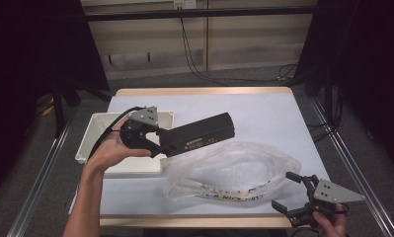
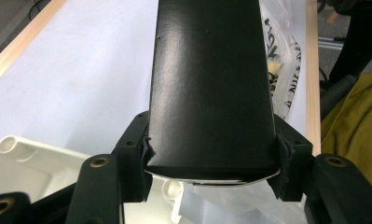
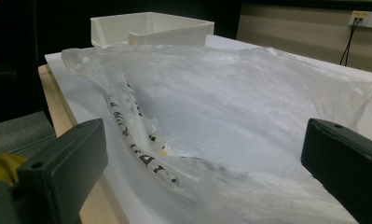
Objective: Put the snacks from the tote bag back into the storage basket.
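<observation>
My left gripper (image 1: 160, 140) is shut on one end of a long black box (image 1: 199, 134), which hangs tilted above the table between the white tray (image 1: 98, 133) and a crumpled clear plastic bag (image 1: 234, 170). In the left gripper view the box (image 2: 211, 84) runs away from the camera, and both pads of the gripper (image 2: 211, 161) press on its sides. At the table's front right corner my right gripper (image 1: 285, 190) stands open beside the bag's edge. From the right gripper view the bag (image 3: 221, 93) lies ahead of the gripper (image 3: 207, 154), with nothing between its jaws.
The pale table top (image 1: 263, 108) has a wooden rim. The white tray (image 3: 146, 28) sits at the left edge, partly under my left hand. The bag (image 2: 281, 60) carries black printed lettering. Metal rails run along both sides of the table, and cables lie on the floor behind it.
</observation>
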Demonstrator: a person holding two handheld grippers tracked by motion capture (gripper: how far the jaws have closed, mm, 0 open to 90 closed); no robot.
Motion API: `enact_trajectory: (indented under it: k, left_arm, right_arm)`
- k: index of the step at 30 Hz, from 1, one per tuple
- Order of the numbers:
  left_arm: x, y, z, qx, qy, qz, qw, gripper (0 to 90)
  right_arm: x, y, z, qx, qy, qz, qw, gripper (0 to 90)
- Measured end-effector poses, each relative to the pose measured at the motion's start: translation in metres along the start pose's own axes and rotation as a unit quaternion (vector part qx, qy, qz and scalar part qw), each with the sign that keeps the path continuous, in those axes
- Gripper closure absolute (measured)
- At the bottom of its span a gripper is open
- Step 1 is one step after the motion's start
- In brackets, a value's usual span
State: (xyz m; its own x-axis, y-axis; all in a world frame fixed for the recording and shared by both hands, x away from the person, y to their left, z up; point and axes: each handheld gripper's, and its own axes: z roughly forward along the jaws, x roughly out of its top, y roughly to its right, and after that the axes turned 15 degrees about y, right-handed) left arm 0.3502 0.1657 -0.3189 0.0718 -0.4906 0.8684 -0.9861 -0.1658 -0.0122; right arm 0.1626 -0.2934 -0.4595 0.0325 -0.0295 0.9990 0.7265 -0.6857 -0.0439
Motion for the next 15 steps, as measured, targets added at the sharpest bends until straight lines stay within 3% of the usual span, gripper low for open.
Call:
enact_trajectory:
  k: [9,15]
  left_arm:
    - [-0.003,-0.009,-0.019,0.017,0.002,-0.001,0.9998,42.8]
    - [-0.004,-0.017,-0.033,0.027,0.001,-0.006,0.9996,42.9]
  right_arm:
    - [-0.001,0.000,-0.002,-0.004,0.006,0.004,1.0000,0.0]
    - [-0.002,-0.001,-0.003,-0.007,0.025,0.009,0.9996,0.1]
